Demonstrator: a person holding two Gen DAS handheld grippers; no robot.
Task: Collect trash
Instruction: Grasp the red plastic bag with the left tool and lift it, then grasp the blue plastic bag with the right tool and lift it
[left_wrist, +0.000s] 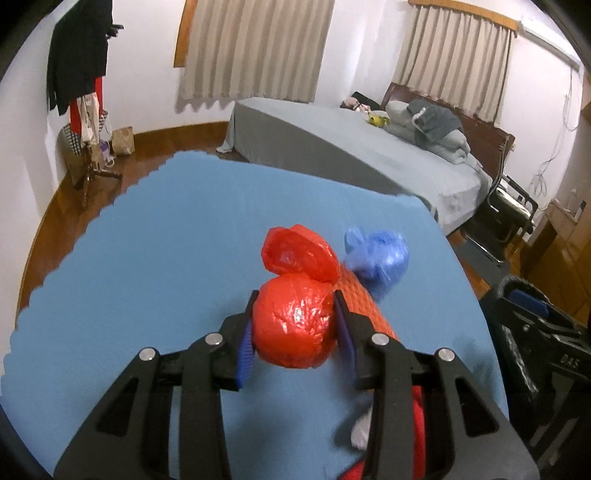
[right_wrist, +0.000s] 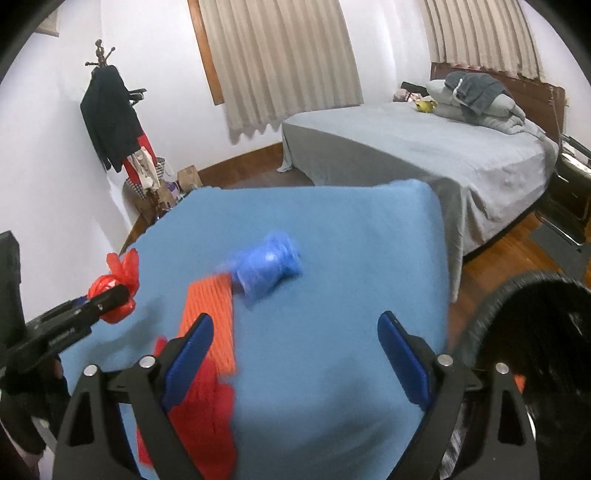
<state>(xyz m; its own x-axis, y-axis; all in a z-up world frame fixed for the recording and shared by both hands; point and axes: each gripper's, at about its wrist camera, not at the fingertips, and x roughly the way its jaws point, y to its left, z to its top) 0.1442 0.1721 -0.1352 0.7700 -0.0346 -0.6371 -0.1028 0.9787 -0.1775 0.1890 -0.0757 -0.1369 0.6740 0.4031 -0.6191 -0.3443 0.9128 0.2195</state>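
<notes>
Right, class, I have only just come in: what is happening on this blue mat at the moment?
A person is collecting trash with a handheld tool in each hand. The left tool is clamped on a knotted red plastic bag, held above the blue mat. The right tool is open and empty. A crumpled blue bag and an orange mesh piece lie on the mat. A black bin stands at the right.

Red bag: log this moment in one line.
left gripper: shut on red bag | right gripper: open, empty | blue bag: on table
</notes>
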